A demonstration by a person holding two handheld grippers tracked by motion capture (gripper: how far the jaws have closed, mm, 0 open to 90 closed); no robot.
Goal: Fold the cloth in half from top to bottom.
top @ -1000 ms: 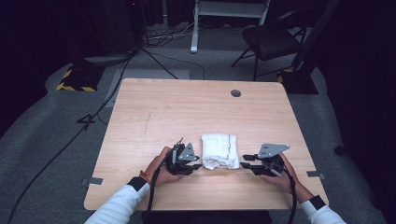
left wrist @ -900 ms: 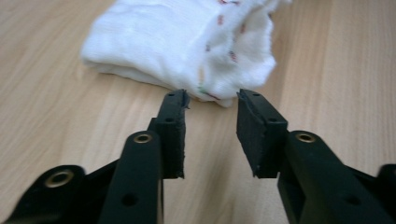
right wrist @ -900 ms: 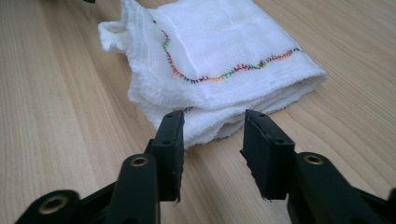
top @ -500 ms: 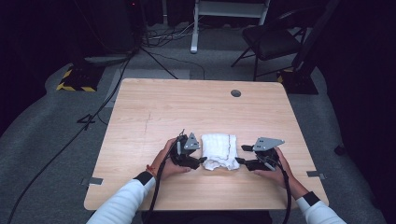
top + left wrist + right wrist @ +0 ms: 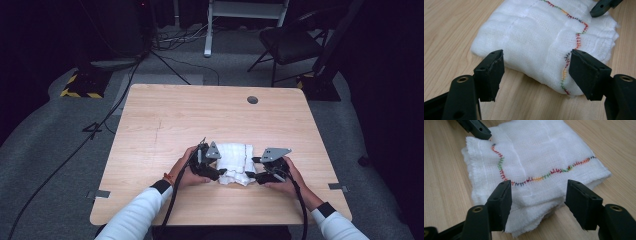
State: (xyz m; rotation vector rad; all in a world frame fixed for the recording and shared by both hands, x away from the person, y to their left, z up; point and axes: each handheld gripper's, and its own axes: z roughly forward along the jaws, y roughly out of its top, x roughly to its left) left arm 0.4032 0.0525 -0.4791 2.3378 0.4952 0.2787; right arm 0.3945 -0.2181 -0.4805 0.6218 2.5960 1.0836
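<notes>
Flanking the cloth [image 5: 235, 162] at lower centre of the table [image 5: 165, 120], your left gripper [image 5: 220, 173] and right gripper [image 5: 252, 175] have just been opening; both gape wide, gripping nothing.

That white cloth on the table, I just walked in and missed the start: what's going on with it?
A person works a folded white cloth on the wooden table with two hand-held grippers. The left gripper and right gripper sit at opposite sides of the cloth, jaws open and just widened, each straddling an edge without pinching it. The cloth, edged with multicoloured stitching, lies flat, gripped by neither.
</notes>
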